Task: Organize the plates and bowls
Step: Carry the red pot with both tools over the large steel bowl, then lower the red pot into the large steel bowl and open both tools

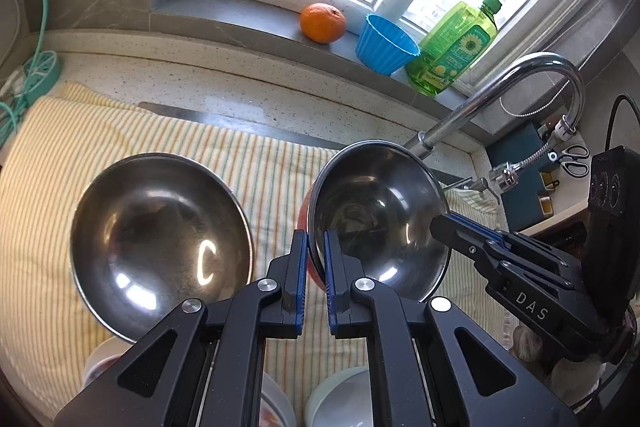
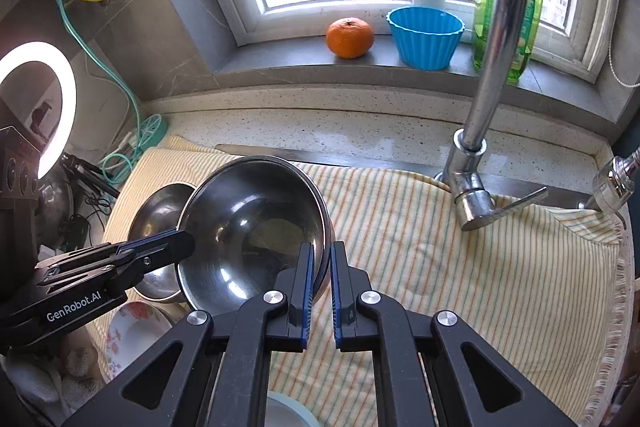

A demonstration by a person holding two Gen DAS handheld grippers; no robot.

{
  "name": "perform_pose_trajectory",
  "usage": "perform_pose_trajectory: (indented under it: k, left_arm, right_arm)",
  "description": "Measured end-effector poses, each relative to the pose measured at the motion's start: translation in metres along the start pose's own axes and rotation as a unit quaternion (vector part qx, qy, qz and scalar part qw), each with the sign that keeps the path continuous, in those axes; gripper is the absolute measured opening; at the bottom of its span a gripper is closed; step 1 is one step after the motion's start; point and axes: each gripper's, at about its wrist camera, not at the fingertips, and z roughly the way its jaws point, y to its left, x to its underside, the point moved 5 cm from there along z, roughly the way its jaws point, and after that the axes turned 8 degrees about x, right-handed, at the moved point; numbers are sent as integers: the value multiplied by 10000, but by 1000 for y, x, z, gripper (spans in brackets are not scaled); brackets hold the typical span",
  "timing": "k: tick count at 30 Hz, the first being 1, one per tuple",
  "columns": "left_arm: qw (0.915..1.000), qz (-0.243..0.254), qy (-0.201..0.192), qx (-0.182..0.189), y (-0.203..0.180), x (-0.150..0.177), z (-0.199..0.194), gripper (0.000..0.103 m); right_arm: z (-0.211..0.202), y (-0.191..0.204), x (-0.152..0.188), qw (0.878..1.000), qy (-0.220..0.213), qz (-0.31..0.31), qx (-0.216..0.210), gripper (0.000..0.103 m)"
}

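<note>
Striped cloth (image 2: pixel 460 267) below; both claws (left (image 1: pixel 316 247), right (image 2: pixel 322 259)) clamped on empty steel bowl (image 2: pixel 248 227) rim.

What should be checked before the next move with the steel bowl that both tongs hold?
1. Left tongs shut on the held bowl rim: ok.
2. Right tongs shut on the opposite rim: ok.
3. Held bowl empty: ok.
4. Other bowl upright and empty on the cloth: ok.
5. Held bowl apart from the tap: ok.
6. Held bowl lifted clear of the cloth: cannot tell.
</note>
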Motion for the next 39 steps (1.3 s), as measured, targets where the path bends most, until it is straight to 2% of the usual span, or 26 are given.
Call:
perform_pose_trajectory:
  k: [12, 21, 39]
  left_arm:
    - [9990, -325, -235, -183, 48, -2, -39, 7]
    - [9976, -509, -274, -386, 83, 1, -55, 7]
    - [9953, -476, 134, -828, 120, 8, -33, 7]
  right_arm:
    - [3, 69, -14, 9989, -36, -428, -197, 7]
    - [22, 110, -14, 9973, 150, -658, -300, 7]
    - [68, 142, -3, 9932, 624, -976, -53, 8]
